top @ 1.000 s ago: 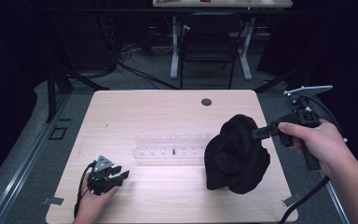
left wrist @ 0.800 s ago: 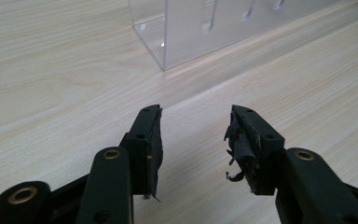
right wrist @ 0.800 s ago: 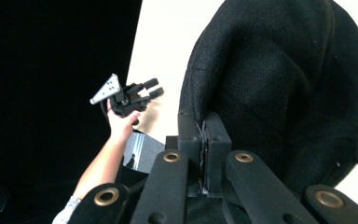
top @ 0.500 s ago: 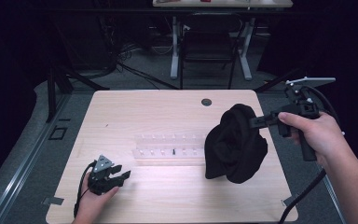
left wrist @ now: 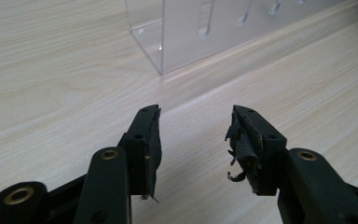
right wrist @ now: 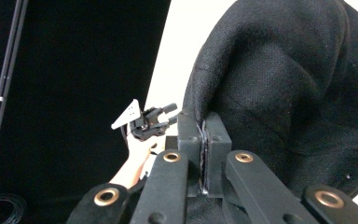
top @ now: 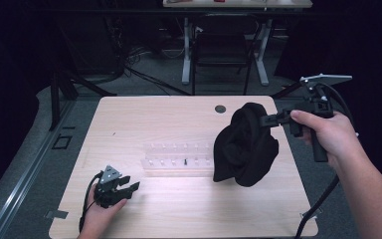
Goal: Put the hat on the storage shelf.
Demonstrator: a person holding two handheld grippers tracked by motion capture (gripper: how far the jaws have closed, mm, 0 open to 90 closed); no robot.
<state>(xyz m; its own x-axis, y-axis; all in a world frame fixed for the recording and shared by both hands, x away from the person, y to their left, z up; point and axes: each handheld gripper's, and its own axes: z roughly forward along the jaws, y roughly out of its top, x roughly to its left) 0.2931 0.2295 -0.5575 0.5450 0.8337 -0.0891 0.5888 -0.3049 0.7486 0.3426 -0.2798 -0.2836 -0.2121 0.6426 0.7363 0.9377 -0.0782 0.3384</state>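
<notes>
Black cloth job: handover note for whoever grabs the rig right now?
Right gripper: shut on the black cloth, held up by an edge; its lower end hangs at or just above the table, beside the clear rack.
Left gripper: open, empty, low over the table's near left.
Done: cloth picked up.
Left: likely a second grip with the left gripper, then spreading or folding.

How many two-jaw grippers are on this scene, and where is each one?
2. The left gripper rests open on the wooden table near its front left corner. The right gripper is above the table's right side, shut on a black cloth.
</notes>
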